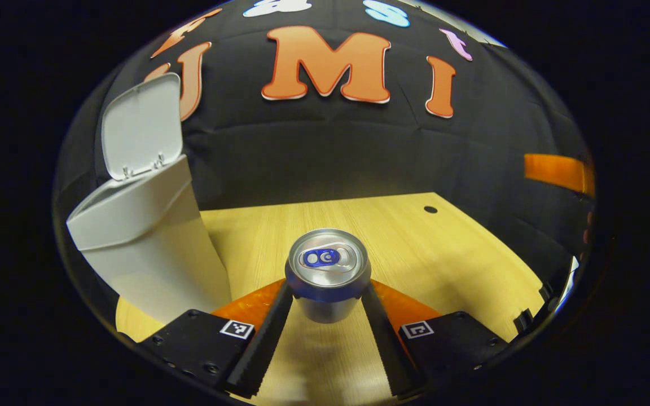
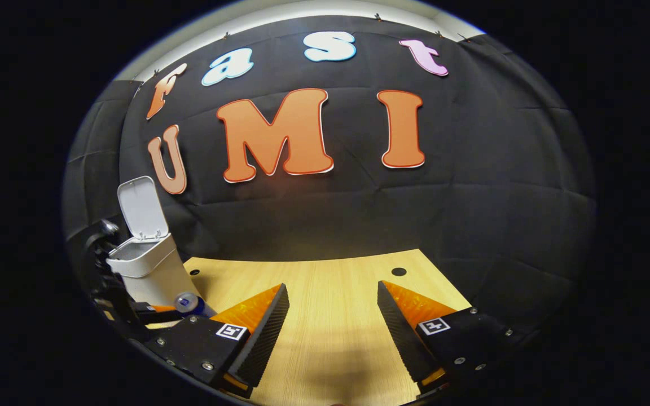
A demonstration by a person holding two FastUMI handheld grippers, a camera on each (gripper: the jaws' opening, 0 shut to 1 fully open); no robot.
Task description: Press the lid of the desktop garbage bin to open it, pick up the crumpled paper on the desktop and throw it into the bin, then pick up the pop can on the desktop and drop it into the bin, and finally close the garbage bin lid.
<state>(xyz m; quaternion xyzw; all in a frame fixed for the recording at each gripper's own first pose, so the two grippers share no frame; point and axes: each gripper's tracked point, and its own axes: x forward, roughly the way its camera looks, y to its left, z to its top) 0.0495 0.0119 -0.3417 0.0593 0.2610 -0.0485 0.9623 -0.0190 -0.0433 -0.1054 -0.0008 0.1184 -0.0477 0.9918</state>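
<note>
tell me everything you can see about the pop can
The pop can is a silver metal can with a blue pull tab on its top, unopened as far as shows. It stands upright between the fingers of the left tool, which press on its two sides. Whether its base rests on the wooden desktop cannot be told. The white bin, its lid raised, stands to its left. In the right gripper view the can appears beside the bin's base.

Silver aluminium pop can [image 1: 328, 274] showing blue pull tab on shiny grey top. White plastic garbage bin [image 1: 144, 237] showing white lid [image 1: 142, 127]. Light yellow wooden desktop [image 1: 415, 248] showing fine grain, one small black round hole [image 1: 430, 209]. Black-and-white square markers [image 2: 231, 331] showing on black gripper bodies.
</note>
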